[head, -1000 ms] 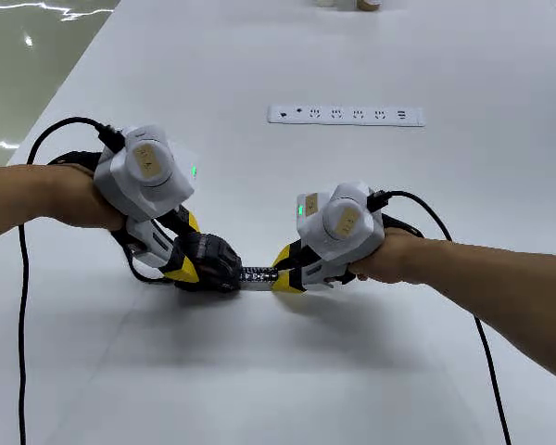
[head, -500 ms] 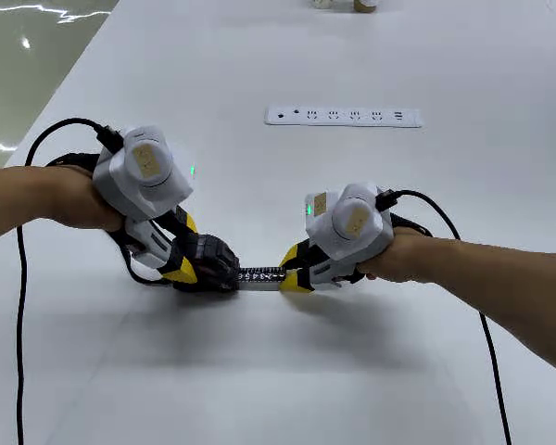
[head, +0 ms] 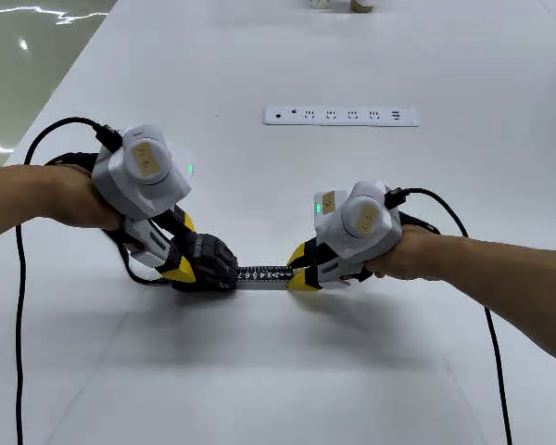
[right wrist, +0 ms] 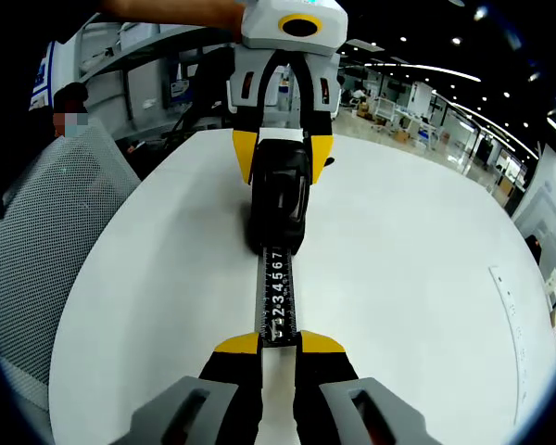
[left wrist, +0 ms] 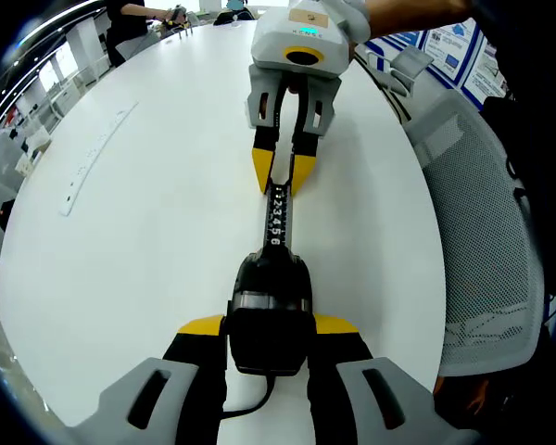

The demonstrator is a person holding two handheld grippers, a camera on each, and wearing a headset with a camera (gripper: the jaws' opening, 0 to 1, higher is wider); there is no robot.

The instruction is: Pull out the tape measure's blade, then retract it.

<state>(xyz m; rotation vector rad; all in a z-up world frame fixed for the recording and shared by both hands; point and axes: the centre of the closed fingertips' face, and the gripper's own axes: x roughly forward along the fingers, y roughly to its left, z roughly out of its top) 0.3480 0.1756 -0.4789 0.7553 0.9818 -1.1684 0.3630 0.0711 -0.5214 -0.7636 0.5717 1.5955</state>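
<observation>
The left gripper (head: 187, 266) has its yellow-tipped jaws clamped on the sides of the tape measure (head: 211, 261), a chunky black ribbed case resting on the smooth white table (head: 287, 371). The right gripper (head: 302, 276) pinches the tip of the blade (head: 264, 274), jaws almost together. A short numbered strip spans between them. Both grippers tilt downward and inward, facing each other.

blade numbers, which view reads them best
Right gripper view: the blade runs up the middle, its numbers large and clear. Left gripper view shows it farther off, numbers smaller. Head view shows a thin sideways strip, numbers unreadable.
</observation>
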